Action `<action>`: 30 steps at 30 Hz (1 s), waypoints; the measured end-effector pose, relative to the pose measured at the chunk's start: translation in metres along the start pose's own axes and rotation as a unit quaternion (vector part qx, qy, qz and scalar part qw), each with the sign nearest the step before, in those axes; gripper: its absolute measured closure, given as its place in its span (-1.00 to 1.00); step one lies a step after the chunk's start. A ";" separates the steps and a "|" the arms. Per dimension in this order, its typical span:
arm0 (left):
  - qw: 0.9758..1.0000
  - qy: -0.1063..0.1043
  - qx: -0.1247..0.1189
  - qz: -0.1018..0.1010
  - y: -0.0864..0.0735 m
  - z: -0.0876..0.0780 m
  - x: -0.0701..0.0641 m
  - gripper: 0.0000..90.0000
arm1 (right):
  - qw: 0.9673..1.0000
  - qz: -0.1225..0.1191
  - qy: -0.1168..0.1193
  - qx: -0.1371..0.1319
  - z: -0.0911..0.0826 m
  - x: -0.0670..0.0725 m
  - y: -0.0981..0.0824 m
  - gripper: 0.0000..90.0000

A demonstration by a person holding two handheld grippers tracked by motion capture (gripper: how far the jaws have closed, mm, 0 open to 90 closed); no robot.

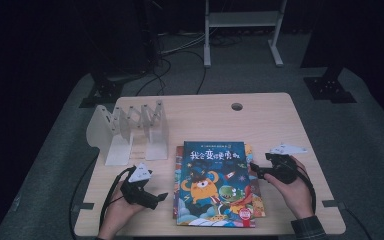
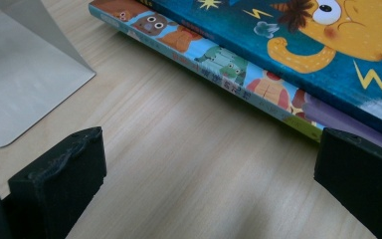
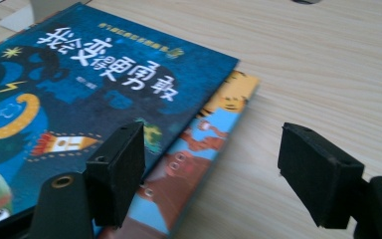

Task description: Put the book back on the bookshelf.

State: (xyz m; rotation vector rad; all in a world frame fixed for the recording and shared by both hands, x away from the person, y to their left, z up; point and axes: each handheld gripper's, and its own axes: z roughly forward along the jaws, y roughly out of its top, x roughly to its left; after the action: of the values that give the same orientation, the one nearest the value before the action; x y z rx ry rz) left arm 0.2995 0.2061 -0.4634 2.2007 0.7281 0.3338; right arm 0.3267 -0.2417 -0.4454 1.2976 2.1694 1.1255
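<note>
Blue top book [image 1: 215, 182]: right tongs [image 1: 254, 169] spread at its right edge, left tongs [image 1: 161, 197] spread left; pinch the cover edge only.

The worktop [image 1: 280, 120] is a pale wood-grain board with rounded corners, standing on a grey floor [image 1: 370, 130]; a small round hole [image 1: 237, 106] sits near its far edge, just right of centre; on its left half stands a white folding book rack [image 1: 130, 131], its flat base plates resting on the wood; near the middle lies a stack of picture books, the lower book [image 1: 256, 200] flat on the board with its edges showing beyond the upper one; the blue book [image 1: 215, 185] lies on top, cover up, bearing an orange monster; bare wood lies to the right of the stack.
</note>
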 end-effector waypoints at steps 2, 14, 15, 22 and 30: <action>1.000 -0.004 -0.006 -0.001 0.003 -0.001 0.000 -1.00 | 1.000 -0.002 0.005 0.003 0.005 0.004 0.002 -0.43; 1.000 -0.005 -0.007 0.005 0.010 0.001 0.002 -1.00 | 0.999 -0.020 0.033 0.029 0.036 0.026 0.008 -0.45; 1.000 -0.005 -0.007 0.005 0.010 0.001 0.002 -1.00 | 0.999 -0.020 0.033 0.029 0.036 0.026 0.008 -0.45; 1.000 -0.006 -0.007 0.006 0.010 -0.001 0.003 -1.00 | 0.998 -0.012 0.049 0.038 0.048 0.027 0.009 -0.54; 1.000 -0.002 -0.008 0.005 0.010 -0.004 0.005 -1.00 | 0.998 -0.012 0.062 0.031 0.054 0.027 0.009 -0.62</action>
State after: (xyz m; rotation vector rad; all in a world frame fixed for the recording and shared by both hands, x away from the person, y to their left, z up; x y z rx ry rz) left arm 0.3059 0.2062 -0.4534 2.1897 0.7108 0.3376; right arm 0.3530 -0.1924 -0.4692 1.2552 2.3202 1.1659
